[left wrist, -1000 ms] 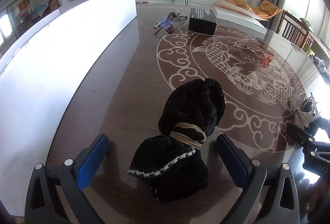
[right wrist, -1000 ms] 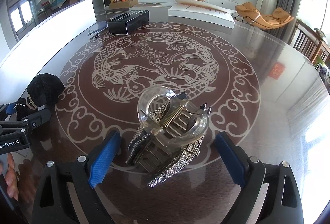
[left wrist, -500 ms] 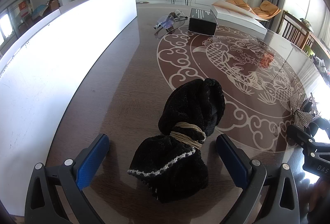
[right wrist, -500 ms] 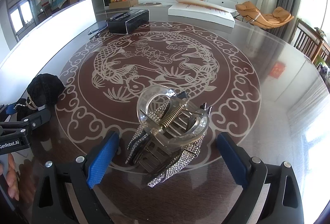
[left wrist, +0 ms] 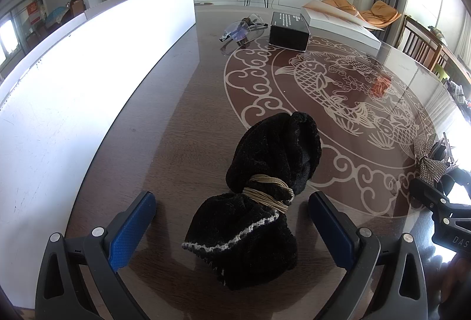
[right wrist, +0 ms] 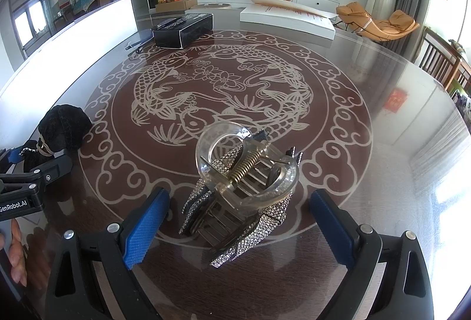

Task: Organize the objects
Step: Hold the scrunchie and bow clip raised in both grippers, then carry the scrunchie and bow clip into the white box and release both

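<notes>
Two things up for sorting, each parked between a pair of wide-open fingers. Black fuzzy scrunchie (left wrist: 265, 196), cinched in the middle with a tan elastic band (left wrist: 269, 190), lying flat on the dark glossy surface (left wrist: 176, 143) right between the blue pads of the left gripper (left wrist: 231, 219). Not touching either pad, clear gap on both sides. Same scrunchie visible far left in the right wrist view too (right wrist: 63, 127), with the left gripper's black frame just in front of it.

Rhinestone hair claw clip (right wrist: 244, 190) with a clear plastic hinge and a brass spring, sitting on the surface between the spread fingers of the right gripper (right wrist: 238, 222). Also untouched, gaps either side. Peeking in at the right edge of the left wrist view as well (left wrist: 429, 158).

Further out: big koi-and-cloud pattern (right wrist: 220, 90) in pale lines across the middle of the surface. Black rectangular box (left wrist: 289, 30) at the far end, clear plastic bag (left wrist: 241, 29) with something bluish inside just beside it. Flat white box (right wrist: 287, 17) beyond that. Tall white panel (left wrist: 73, 84) running along the left side. Bit of a hand (right wrist: 16, 249) showing at the lower left of the right wrist view.
</notes>
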Tool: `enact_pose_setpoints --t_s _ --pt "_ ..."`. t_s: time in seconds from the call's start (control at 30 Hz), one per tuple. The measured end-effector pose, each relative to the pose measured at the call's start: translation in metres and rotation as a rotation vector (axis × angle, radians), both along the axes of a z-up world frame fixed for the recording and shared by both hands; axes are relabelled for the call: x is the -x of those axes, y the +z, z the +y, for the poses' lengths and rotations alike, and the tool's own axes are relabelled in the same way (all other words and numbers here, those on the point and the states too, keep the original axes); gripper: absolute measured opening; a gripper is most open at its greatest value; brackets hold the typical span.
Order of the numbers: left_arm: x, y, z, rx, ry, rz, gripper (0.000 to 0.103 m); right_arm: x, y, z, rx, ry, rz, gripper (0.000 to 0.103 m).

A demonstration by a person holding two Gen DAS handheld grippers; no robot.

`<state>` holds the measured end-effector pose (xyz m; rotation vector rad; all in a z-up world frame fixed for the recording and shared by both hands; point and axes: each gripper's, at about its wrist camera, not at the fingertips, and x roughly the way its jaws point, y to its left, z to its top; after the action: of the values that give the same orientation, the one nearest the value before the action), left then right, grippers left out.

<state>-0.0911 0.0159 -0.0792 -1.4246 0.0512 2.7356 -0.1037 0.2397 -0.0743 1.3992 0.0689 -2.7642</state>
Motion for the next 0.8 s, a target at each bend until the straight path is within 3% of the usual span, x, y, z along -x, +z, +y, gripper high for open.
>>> enact_pose_setpoints --t_s 0.63,0.67,0.7,0.73,0.77,0.8 --pt "-0.0003 0.0024 0.0005 -0.014 -0.019 -0.003 0.103 0.0013 -0.0005 -0.0016 0.009 0.008 -0.002 0.097" --pt "-0.0022 0.0042 0.0001 -0.013 -0.015 0.016 0.086 0.0009 -0.0002 -0.0010 0.011 0.003 -0.001 0.096" --pt "-0.0046 0.0064 0.0006 -0.001 -0.016 0.040 0.074 -0.0001 0.0009 -0.0001 0.013 -0.005 0.008 0.086" --pt "-0.0067 0.0082 0.0014 -0.005 -0.032 0.060 0.052 -0.0029 0.0037 0.0020 0.017 -0.015 0.026 0.075" --pt "-0.0078 0.0091 0.0024 0.002 -0.042 0.071 0.037 -0.0052 0.0059 0.0030 0.029 -0.012 0.039 0.059" --pt "-0.0080 0.0090 0.0021 -0.003 -0.046 0.070 0.037 -0.0049 0.0055 0.0026 0.042 0.000 0.037 0.058"
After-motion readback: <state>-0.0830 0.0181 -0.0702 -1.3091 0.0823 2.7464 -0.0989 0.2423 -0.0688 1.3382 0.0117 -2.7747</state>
